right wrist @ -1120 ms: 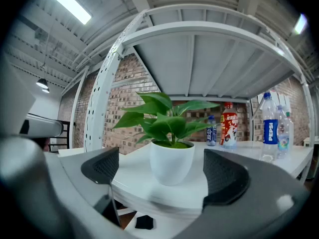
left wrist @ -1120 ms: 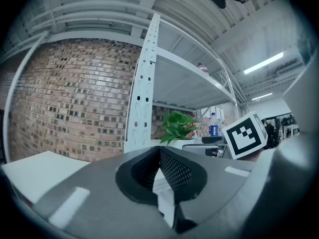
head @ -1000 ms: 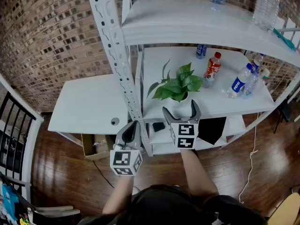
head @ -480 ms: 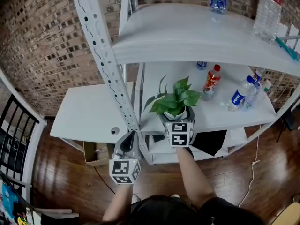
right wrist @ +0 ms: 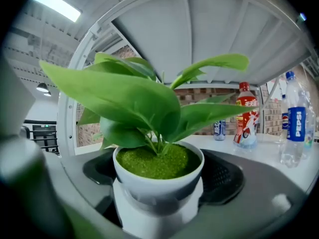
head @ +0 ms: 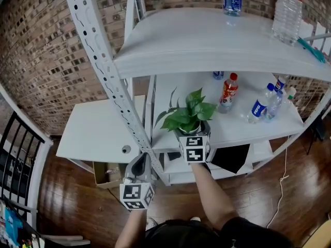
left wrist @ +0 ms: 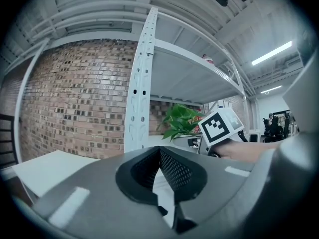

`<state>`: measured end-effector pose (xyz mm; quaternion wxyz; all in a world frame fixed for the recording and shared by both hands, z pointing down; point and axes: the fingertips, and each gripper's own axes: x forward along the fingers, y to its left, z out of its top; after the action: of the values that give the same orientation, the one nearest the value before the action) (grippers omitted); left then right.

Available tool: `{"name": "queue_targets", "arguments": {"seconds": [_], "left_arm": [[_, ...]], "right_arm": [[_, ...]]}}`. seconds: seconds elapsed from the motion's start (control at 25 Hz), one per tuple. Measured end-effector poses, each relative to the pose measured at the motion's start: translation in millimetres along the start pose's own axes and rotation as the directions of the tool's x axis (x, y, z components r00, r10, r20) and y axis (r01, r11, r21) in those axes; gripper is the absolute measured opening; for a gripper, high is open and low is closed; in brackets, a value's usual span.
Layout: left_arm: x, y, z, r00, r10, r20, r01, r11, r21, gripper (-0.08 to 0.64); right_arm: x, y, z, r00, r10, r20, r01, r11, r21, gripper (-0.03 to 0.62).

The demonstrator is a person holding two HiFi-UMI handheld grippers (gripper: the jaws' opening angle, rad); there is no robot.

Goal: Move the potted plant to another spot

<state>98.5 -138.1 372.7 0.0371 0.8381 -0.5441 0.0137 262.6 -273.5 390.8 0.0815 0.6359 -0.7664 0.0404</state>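
Since the earlier frame the right gripper has advanced up the frame from just short of the shelf edge to the potted plant, so that its jaws now flank the white pot instead of standing clear in front of it; the left gripper has kept its place at lower centre-left, below the perforated upright; the potted plant stands upright at the front edge of the middle shelf, left of centre on that shelf, with its leaves spreading above the gripper's marker cube; in the right gripper view the pot sits squarely between the two jaws, which are wide apart and closing, the mesh pads just beside the pot walls with no pressing visible; in the left gripper view the jaws are drawn together at the tips with nothing between them; a red-labelled bottle and a blue-labelled bottle stand farther back and to the right on the same shelf, well apart from the pot.
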Motion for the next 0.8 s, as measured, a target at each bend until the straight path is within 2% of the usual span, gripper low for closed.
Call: {"name": "queue_targets", "arguments": {"seconds": [0.4,0.6,0.8], "left_arm": [[-5.9,-15.2,2.5,1.0,-0.017,0.0,0.017,1.0,-0.006,0.017],[-10.0,-28.9,2.0,1.0,-0.02,0.002,0.02,1.0,0.0,0.017],[-14.4,-29.5,-5.4,1.0,0.011,0.003,-0.011,1.0,-0.003,0.017]], "right_arm": [[-57.4,6.3,13.5,0.998,0.045,0.049,-0.043,0.999,-0.031,0.485],[-97.0,15.0,8.4,0.995,0.092,0.047,-0.09,0.995,-0.041,0.485],[-124.8,37.2,-4.3,0.987,0.159,0.029,-0.158,0.987,-0.042,0.485]]}}
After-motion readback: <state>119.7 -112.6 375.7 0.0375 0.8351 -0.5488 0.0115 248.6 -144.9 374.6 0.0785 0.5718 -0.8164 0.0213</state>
